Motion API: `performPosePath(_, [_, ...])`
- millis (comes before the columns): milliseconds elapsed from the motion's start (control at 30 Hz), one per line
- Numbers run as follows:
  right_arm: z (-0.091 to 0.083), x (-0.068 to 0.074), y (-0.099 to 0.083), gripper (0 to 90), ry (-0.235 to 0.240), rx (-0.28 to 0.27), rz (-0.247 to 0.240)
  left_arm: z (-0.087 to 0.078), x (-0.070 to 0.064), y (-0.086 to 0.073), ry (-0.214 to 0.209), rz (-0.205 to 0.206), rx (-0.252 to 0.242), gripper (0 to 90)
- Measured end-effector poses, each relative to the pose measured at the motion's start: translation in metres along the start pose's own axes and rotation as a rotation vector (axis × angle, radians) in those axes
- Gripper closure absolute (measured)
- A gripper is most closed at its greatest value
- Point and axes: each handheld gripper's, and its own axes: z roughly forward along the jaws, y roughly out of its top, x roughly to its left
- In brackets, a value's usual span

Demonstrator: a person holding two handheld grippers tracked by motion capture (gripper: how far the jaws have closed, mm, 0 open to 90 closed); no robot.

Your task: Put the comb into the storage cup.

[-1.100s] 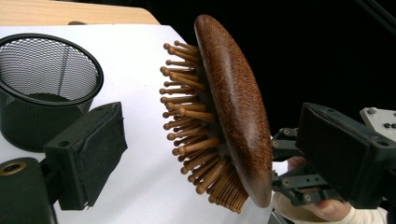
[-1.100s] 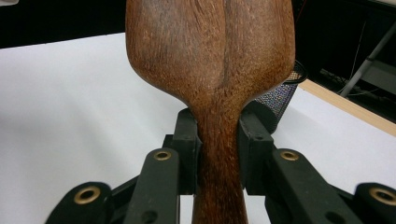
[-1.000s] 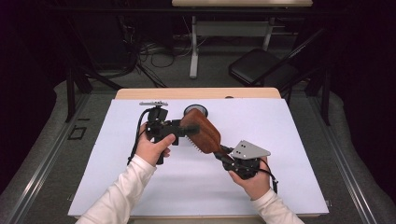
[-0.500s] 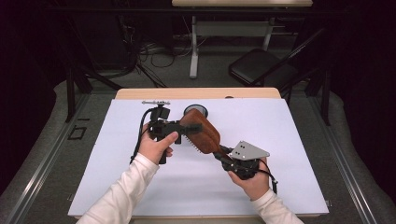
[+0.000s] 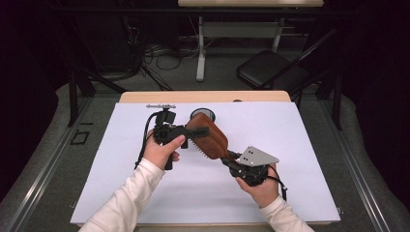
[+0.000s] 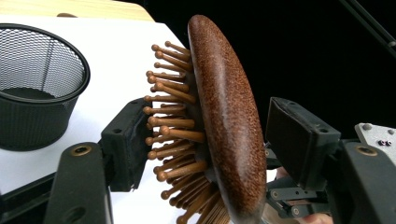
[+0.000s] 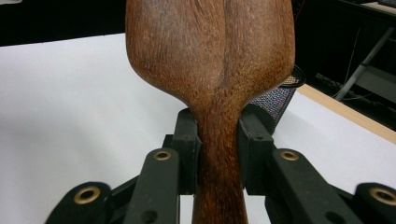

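Note:
A brown wooden hairbrush [image 5: 212, 140] hangs tilted over the white sheet, bristles facing down-left. My right gripper [image 5: 231, 162] is shut on its narrow handle [image 7: 219, 177], and the broad back of the brush [image 7: 210, 46] rises ahead of the jaws. My left gripper [image 5: 196, 131] is open and straddles the brush head [image 6: 229, 126]. One pad [image 6: 123, 140] is at the bristle tips. The other pad [image 6: 296, 140] stands clear of the smooth back. A hand holds each gripper.
A black mesh cup [image 5: 203, 115] stands on the sheet just behind the brush, also seen as a mesh cup [image 6: 37, 79] left of the bristles. The white sheet [image 5: 300, 145] covers a wooden table [image 5: 145, 97]. A folding chair [image 5: 270, 72] stands beyond it.
Hardly anything: the left hand has crept slightly right along the brush head. The right gripper and the brush have held still.

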Motion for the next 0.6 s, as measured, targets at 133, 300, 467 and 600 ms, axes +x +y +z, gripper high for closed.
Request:
performPosePath(133, [-0.0001, 0.0002, 0.0000, 72.2, -0.001, -0.001, -0.001, -0.0004, -0.0001, -0.0016, 0.012, -0.014, -0.002, 36.8])
performPosePath(300, [0.0001, 0.0002, -0.0001, 72.2, -0.002, -0.002, -0.002, -0.0001, 0.0002, -0.0028, 0.005, -0.025, 0.001, 37.9])
performPosePath(467, [0.0005, 0.0005, -0.0003, 72.2, -0.001, -0.001, -0.002, -0.0008, 0.0019, -0.0034, -0.008, -0.058, -0.007, 39.1])
performPosePath(600, [0.0002, 0.0006, -0.0003, 72.2, 0.000, -0.005, -0.001, -0.0021, 0.0041, -0.0041, -0.035, -0.099, -0.022, 41.2])
